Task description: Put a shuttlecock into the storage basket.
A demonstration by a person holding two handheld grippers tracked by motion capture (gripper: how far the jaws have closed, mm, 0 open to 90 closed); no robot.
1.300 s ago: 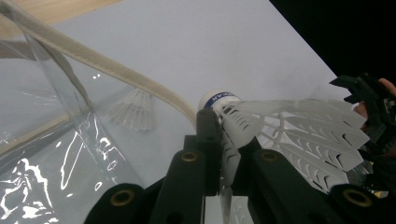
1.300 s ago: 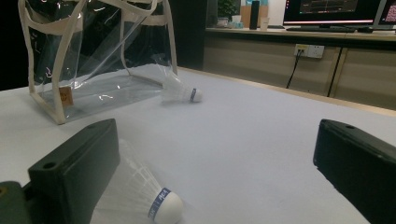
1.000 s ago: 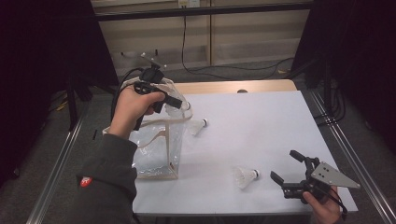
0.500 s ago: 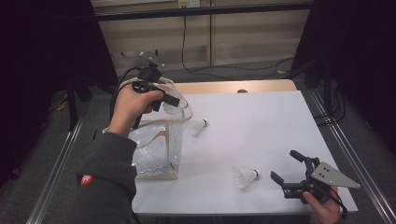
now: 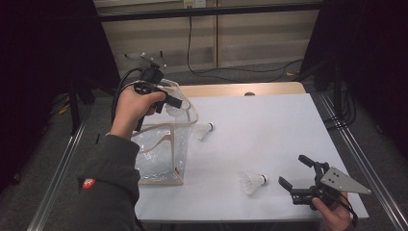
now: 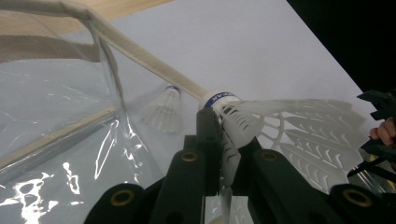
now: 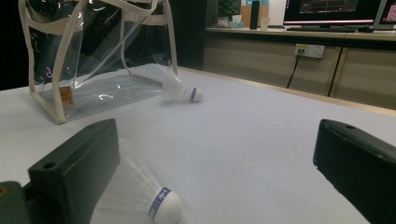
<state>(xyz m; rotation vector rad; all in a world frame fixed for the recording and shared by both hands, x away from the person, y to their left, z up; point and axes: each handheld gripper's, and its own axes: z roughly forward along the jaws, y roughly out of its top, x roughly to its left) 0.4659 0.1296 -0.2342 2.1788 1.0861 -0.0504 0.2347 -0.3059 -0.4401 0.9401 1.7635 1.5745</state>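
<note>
1. Far left, I see the clear bag (image 5: 159, 154) standing upright near the left edge of the white table (image 5: 269, 130), its cream-trimmed mouth open upward.
2. My left gripper (image 5: 171, 102) is held up above the bag's mouth. In the left gripper view its jaws are pinched together on the feather skirt of a shuttlecock (image 6: 261, 123), whose cork with the blue band points away from the camera, close by the bag's cream handle (image 6: 140, 58).
3. Just right of the bag, a second shuttlecock (image 5: 204, 130) lies on its side on the table, cork pointing away from the bag.
4. Further right and nearer me, a third shuttlecock (image 5: 252, 182) lies on the table, cork toward my right gripper.
5. My right gripper (image 5: 294, 174) sits low by the table's near right corner, jaws wide apart and holding nothing; in the right gripper view that third shuttlecock lies just beside one jaw.
</note>
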